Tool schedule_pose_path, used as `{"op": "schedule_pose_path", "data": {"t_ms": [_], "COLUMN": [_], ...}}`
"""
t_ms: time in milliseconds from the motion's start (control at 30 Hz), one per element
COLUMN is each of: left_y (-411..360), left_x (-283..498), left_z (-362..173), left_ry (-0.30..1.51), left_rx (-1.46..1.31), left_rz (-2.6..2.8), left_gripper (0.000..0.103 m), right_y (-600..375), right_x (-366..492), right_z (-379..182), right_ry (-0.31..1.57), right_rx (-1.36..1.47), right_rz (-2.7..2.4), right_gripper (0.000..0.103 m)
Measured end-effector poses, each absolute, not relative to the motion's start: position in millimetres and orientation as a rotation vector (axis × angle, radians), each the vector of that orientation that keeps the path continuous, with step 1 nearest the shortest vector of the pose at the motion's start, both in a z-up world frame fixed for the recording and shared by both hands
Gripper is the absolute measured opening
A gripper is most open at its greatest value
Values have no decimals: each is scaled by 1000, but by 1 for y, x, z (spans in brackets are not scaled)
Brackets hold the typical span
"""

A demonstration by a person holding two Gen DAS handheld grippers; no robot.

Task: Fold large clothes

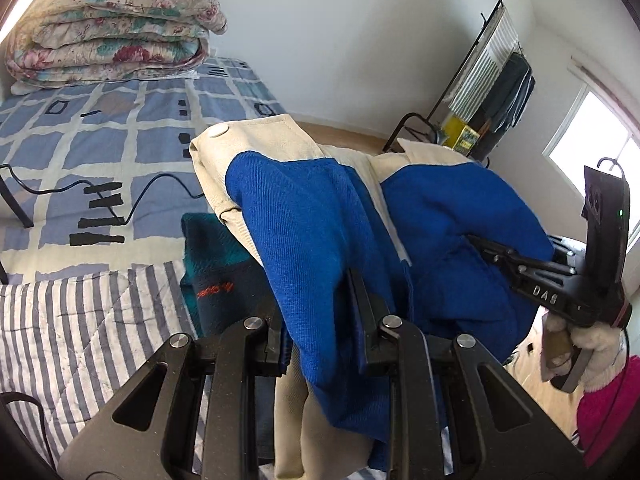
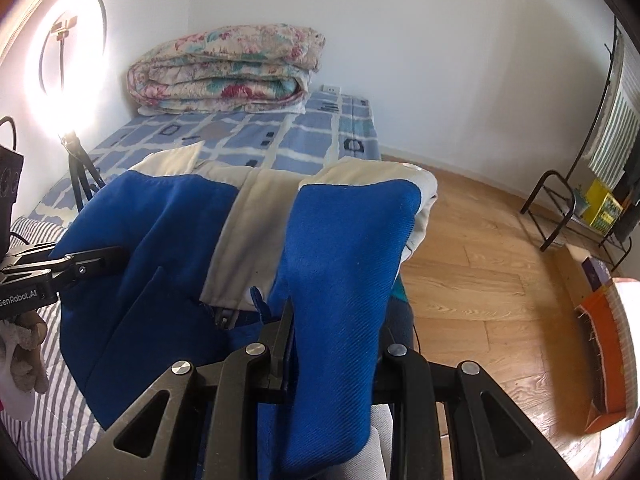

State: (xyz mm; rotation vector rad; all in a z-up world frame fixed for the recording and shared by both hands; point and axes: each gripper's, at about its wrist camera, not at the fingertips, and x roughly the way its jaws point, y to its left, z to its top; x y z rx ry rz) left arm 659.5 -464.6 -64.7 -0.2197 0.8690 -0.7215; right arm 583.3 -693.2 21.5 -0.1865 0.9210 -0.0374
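Where pinched, bunched blue-and-cream jacket (image 1: 304, 208)

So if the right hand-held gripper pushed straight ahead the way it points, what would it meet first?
The jacket itself: the right hand-held gripper is shut on its blue fabric, which drapes directly ahead. Beyond that fold probably lies the bed, though depth is unclear.
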Motion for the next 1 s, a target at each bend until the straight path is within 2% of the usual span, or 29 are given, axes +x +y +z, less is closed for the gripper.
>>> {"op": "schedule_pose_path", "data": {"t_ms": [433,800,933,1000], "left_y": [-466,-463,-461,-459], "left_x": [652,645,643,641], "left_z": [-75,-75,-76,-76], "left_ry": [869,878,890,893], "left_rx": [-117,-102,-90,-96], "left_rz": [-700,-673,-654,-649], "left_gripper": [22,29,40,44], "right_y": [-740,-753,-750,-750], "right_x": [583,571,566,564], "right_z": [-5,-22,-21,-20], "right_ry": [968,1001,1008,1012], "right_rx": [28,37,11,5], "right_rz": [-89,-191,-210,-228], "right_gripper": [27,47,52,60]}}
